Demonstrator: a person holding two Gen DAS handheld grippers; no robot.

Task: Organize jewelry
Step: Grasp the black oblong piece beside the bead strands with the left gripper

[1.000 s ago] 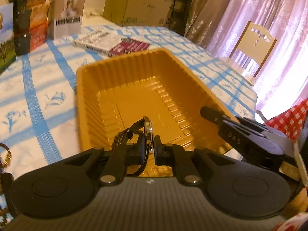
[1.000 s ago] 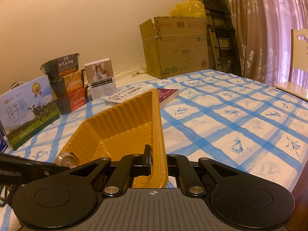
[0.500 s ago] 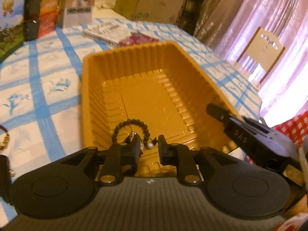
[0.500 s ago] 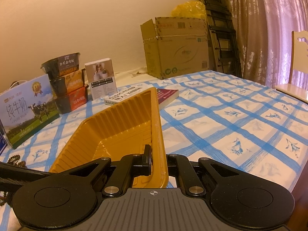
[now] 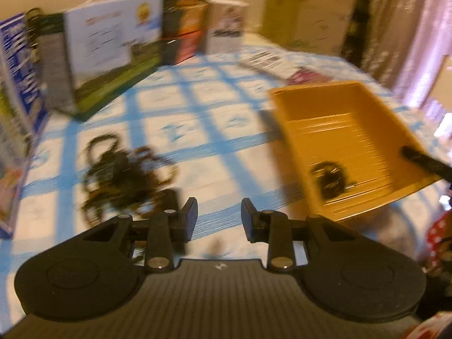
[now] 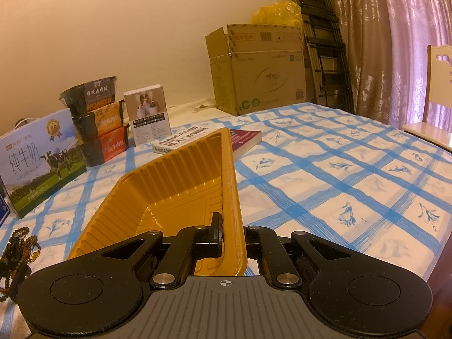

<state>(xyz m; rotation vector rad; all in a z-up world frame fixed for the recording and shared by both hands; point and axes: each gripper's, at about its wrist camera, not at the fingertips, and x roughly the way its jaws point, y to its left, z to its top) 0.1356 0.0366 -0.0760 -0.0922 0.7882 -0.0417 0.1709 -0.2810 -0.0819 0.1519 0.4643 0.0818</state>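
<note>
We are opening our left hand-held gripper [image 5: 219, 217], nothing between its jaws, over the table [image 5: 214, 152]; tangled jewelry [image 5: 121, 175] is lying at ten o'clock. Our right hand-held gripper [image 6: 230, 238] is clamping the yellow tray's [image 6: 175, 180] wall; a dark bracelet [image 5: 329, 179] is resting inside.

Left hand-held gripper [image 5: 219, 216] opening, empty

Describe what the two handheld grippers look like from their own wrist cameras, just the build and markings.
Both look the same. The left gripper and right gripper are matte black, each with two slim linkage arms on silver pivot pins, round black discs at either side, flat rectangular fingers, and a ribbed grey base bearing a small white crosshair mark. No cables, sleeves or hands show.
</note>
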